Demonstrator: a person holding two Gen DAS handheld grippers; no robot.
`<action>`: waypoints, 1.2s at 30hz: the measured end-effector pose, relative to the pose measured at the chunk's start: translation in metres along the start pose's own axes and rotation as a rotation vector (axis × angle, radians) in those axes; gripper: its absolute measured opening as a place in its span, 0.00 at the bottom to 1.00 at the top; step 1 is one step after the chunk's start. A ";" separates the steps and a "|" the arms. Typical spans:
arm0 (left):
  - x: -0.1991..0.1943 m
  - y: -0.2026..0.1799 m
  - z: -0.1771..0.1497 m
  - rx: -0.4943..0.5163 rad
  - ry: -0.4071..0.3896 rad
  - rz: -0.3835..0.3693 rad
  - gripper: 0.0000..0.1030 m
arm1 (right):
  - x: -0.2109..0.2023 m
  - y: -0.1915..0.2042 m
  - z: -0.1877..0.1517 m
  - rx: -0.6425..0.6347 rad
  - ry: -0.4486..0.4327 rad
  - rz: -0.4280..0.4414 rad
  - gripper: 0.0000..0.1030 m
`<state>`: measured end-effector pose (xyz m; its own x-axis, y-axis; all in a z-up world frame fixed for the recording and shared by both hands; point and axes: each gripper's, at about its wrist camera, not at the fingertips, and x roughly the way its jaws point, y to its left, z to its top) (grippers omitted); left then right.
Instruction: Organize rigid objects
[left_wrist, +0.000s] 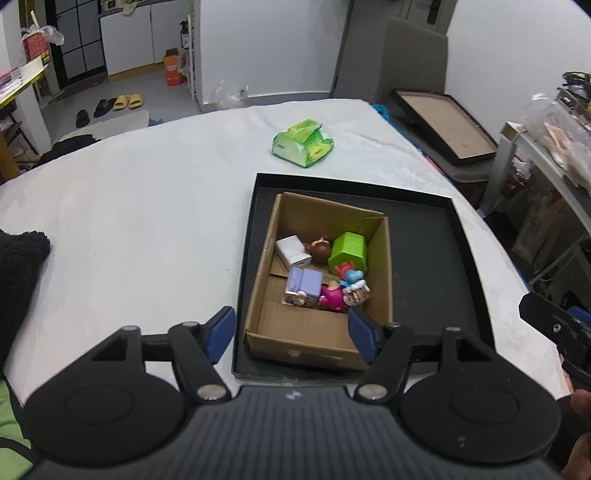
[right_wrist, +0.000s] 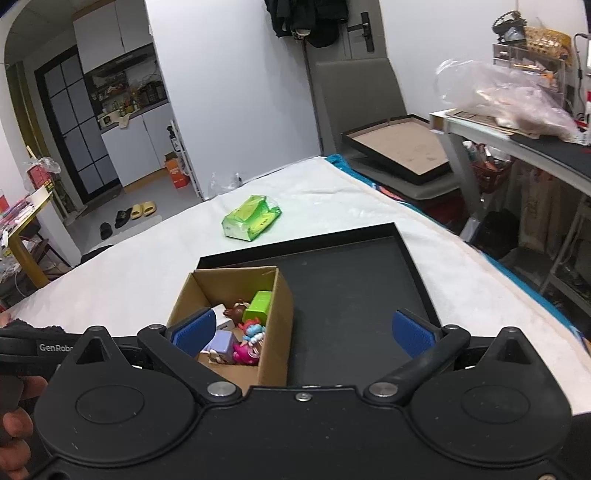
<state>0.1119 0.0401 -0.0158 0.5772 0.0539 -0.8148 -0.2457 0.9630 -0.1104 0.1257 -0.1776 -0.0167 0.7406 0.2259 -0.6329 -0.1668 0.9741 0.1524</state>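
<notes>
Your left hand-held gripper (left_wrist: 291, 334) sits nearest the lens, jaws spread wide, blue pads (left_wrist: 222, 332) gripping nothing. It hovers at the near end of the cardboard box (left_wrist: 380, 273), one pad outside the box's left wall, the other over its near right corner.

Your right hand-held gripper (right_wrist: 304, 332) is likewise wide open and empty, above the near part of the black tray (right_wrist: 351, 291). Its left pad overlaps the box's near left side in view; contact can't be told.

Box stands in the tray's left half, flaps open. Inside, bunched toward the right wall: a white block (left_wrist: 292, 251), a brown figure (left_wrist: 320, 250), a green cube (left_wrist: 349, 253), a lilac block toy (left_wrist: 303, 286), a pink figure (left_wrist: 331, 297) and a blue figure (left_wrist: 351, 277), touching one another.

Tray's right half shows bare black floor. Tray lies on the white tabletop (left_wrist: 129, 206). Well beyond it, apart, lies a green tissue pack (left_wrist: 303, 142). A dark fuzzy cloth (left_wrist: 22, 266) is at the tabletop's left edge.
</notes>
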 end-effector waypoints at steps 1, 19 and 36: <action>-0.004 -0.001 -0.001 0.003 -0.005 -0.005 0.66 | -0.005 -0.001 0.000 0.002 -0.005 -0.004 1.00; -0.071 -0.006 -0.028 0.052 -0.096 -0.039 0.90 | -0.071 -0.006 -0.009 0.001 -0.036 -0.006 1.00; -0.118 -0.010 -0.044 0.084 -0.153 -0.044 0.94 | -0.120 -0.014 -0.013 -0.001 -0.067 -0.023 1.00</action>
<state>0.0126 0.0124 0.0565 0.6994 0.0441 -0.7133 -0.1550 0.9837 -0.0911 0.0308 -0.2178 0.0476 0.7862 0.2025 -0.5839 -0.1502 0.9791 0.1373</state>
